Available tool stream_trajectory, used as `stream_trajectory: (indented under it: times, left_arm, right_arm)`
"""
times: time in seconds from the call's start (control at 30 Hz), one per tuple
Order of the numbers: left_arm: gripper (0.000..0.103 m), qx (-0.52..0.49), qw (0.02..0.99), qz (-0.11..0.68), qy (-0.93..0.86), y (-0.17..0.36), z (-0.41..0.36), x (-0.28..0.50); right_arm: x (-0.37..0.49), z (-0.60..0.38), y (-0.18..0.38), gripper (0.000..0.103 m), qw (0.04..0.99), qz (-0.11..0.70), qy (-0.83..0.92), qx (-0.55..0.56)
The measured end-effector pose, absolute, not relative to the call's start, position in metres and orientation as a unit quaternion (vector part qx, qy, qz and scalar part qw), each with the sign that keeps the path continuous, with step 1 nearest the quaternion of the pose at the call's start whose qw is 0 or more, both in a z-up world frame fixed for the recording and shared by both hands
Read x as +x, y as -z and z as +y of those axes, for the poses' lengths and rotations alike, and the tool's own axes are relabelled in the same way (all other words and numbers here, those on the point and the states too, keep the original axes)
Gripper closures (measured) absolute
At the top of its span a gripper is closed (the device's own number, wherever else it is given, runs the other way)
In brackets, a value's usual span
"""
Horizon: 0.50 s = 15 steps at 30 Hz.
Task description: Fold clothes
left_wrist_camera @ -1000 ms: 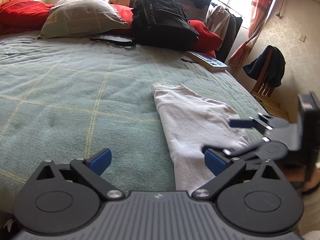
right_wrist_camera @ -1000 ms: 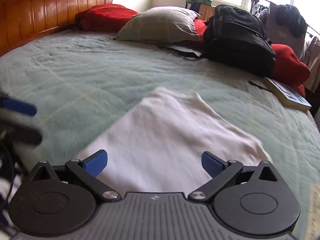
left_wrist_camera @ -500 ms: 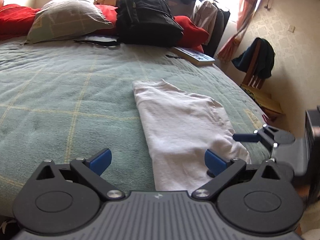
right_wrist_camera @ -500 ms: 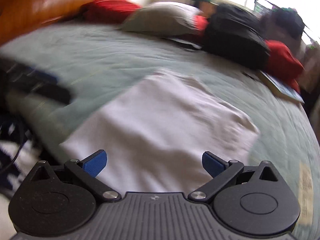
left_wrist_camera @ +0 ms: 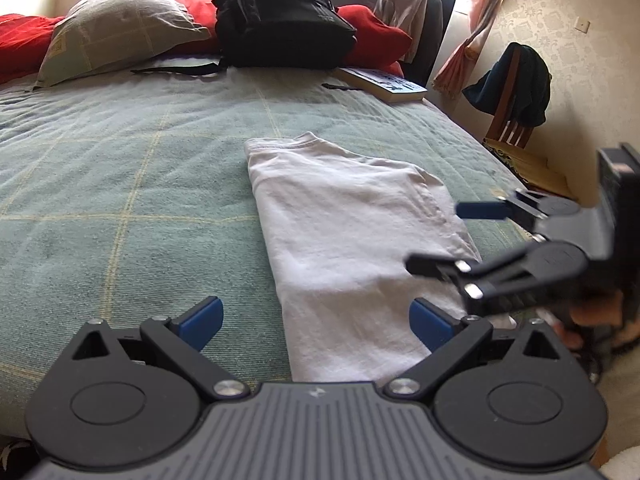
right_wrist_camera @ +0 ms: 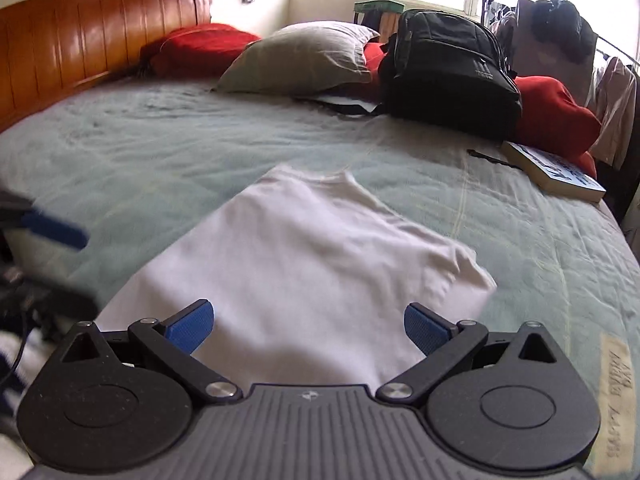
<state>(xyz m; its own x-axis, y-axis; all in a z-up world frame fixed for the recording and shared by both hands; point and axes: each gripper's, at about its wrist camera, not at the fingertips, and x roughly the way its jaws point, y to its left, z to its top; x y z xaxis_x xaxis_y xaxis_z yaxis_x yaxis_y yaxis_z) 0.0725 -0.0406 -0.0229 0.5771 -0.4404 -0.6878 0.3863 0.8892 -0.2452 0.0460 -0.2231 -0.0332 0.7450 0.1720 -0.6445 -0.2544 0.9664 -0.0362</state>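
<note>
A white garment [left_wrist_camera: 344,240] lies folded into a long strip on the green checked bedspread [left_wrist_camera: 120,200], its collar end pointing away from me. My left gripper [left_wrist_camera: 316,322] is open just above the near end of the strip, nothing between its blue pads. My right gripper [right_wrist_camera: 308,326] is open too, low over the near right part of the white garment [right_wrist_camera: 304,272]. In the left wrist view the right gripper [left_wrist_camera: 444,236] comes in from the right, its lower finger over the garment's right edge. A blurred blue pad of the left gripper [right_wrist_camera: 52,230] shows at the left edge.
A black backpack [left_wrist_camera: 280,16], a grey pillow [left_wrist_camera: 116,28] and red cushions [left_wrist_camera: 372,36] line the far end of the bed. A book [left_wrist_camera: 384,84] lies at the far right. A wooden chair with dark clothes [left_wrist_camera: 516,92] stands beside the bed. A wooden headboard [right_wrist_camera: 80,48] stands to the left.
Both grippers stay open. The left gripper has swung so the garment sits more centrally in its view. The right gripper has moved in over the garment's right edge.
</note>
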Motion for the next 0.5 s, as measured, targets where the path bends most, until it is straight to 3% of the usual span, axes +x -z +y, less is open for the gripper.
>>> stream_trajectory:
  times: [0.2,0.5]
  left_arm:
    - [0.004,-0.030,0.883,0.408,0.230,0.028,-0.044,0.076]
    - [0.004,-0.022,0.878,0.414,0.241,0.032,-0.056,0.079]
  right_arm:
    - [0.056,-0.243,0.061,0.000,0.919,0.378,-0.112,0.002]
    - [0.036,-0.293,0.047,0.000,0.925,0.344,-0.102,0.124]
